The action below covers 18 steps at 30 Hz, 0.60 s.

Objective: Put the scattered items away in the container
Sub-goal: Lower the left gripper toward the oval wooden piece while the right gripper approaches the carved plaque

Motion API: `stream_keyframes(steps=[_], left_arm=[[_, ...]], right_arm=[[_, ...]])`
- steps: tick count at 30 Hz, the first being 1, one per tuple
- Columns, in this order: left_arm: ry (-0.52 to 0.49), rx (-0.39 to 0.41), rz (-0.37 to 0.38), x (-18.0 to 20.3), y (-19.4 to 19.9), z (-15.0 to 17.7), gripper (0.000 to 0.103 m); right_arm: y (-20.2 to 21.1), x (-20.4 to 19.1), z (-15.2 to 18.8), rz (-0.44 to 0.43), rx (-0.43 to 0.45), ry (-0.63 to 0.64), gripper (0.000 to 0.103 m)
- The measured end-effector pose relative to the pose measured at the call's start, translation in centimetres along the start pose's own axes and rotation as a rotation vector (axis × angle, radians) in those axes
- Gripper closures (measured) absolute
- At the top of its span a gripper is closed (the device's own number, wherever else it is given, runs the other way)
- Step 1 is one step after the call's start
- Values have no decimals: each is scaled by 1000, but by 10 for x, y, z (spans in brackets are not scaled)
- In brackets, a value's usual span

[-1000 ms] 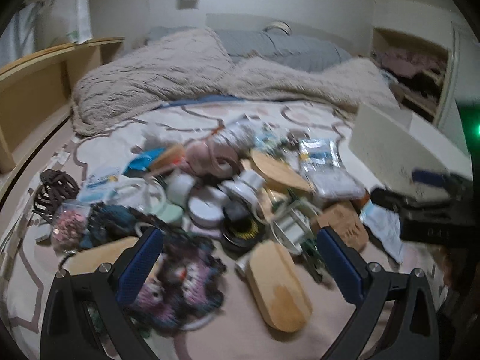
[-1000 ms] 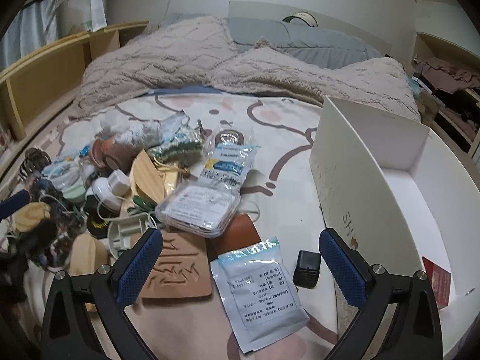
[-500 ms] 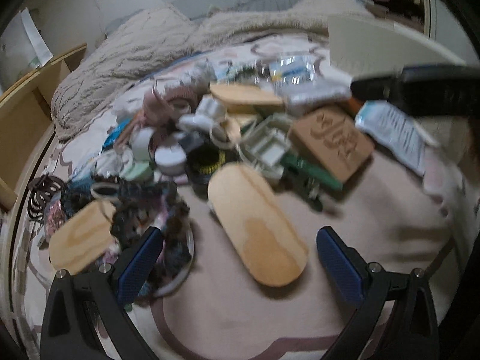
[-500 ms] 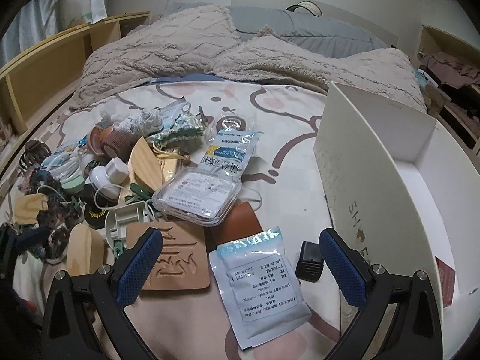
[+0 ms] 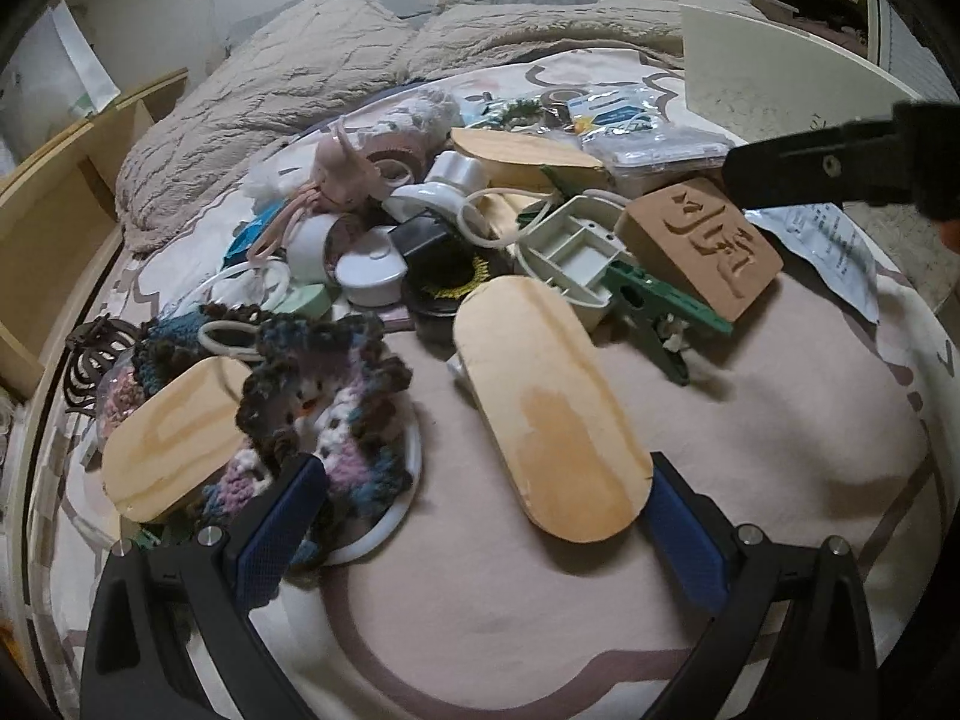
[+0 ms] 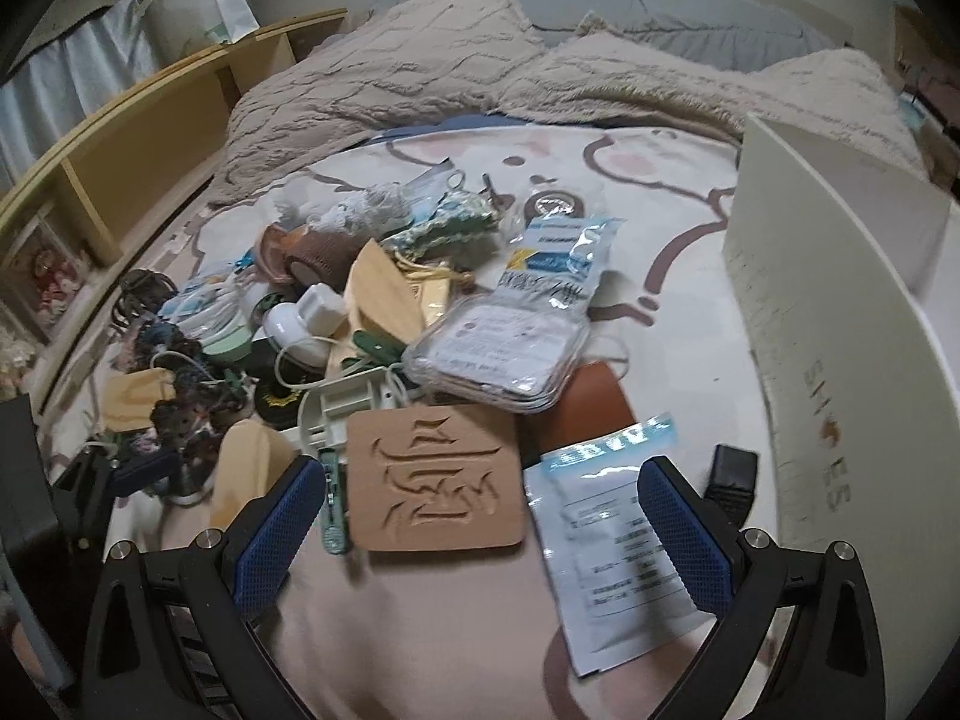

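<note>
A heap of small items lies on the bed. My left gripper (image 5: 480,528) is open low over the sheet, its fingers either side of the near end of a long oval wooden board (image 5: 549,408). A crocheted piece (image 5: 324,408) on a white plate and a second wooden oval (image 5: 171,444) lie by its left finger. My right gripper (image 6: 480,522) is open over a brown carved plaque (image 6: 435,480) and a white packet (image 6: 624,546). The white box (image 6: 840,372) stands at the right, its inside hidden.
Behind the plaque lie a clear plastic case (image 6: 501,354), a grey tray (image 5: 570,252), a green clip (image 5: 660,312) and a small black block (image 6: 732,477). A rumpled beige blanket (image 6: 480,60) covers the bed's far end. A wooden shelf (image 6: 138,138) runs along the left.
My left gripper has dropped and closed in on the long wooden oval, which now lies between its fingers. My right gripper has moved slightly forward toward the carved plaque.
</note>
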<state>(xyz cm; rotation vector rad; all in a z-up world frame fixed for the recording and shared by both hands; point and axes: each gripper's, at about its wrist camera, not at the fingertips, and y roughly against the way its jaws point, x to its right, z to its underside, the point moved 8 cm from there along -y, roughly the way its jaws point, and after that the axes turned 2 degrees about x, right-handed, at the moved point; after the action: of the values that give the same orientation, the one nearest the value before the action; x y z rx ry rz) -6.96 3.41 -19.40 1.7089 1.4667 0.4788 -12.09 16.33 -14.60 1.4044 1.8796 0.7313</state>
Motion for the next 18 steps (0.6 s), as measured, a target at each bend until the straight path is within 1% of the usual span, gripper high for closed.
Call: stream_keyframes(steps=[10, 13, 18], left_arm=[[71, -18, -22, -20, 1, 11, 0], [75, -19, -23, -21, 1, 11, 0], [77, -23, -23, -22, 0, 11, 0]], right_arm=[[-5, -21, 8, -164, -44, -33, 0], [-7, -27, 11, -198, -60, -37, 0], [-12, -27, 15, -223, -84, -58, 0]])
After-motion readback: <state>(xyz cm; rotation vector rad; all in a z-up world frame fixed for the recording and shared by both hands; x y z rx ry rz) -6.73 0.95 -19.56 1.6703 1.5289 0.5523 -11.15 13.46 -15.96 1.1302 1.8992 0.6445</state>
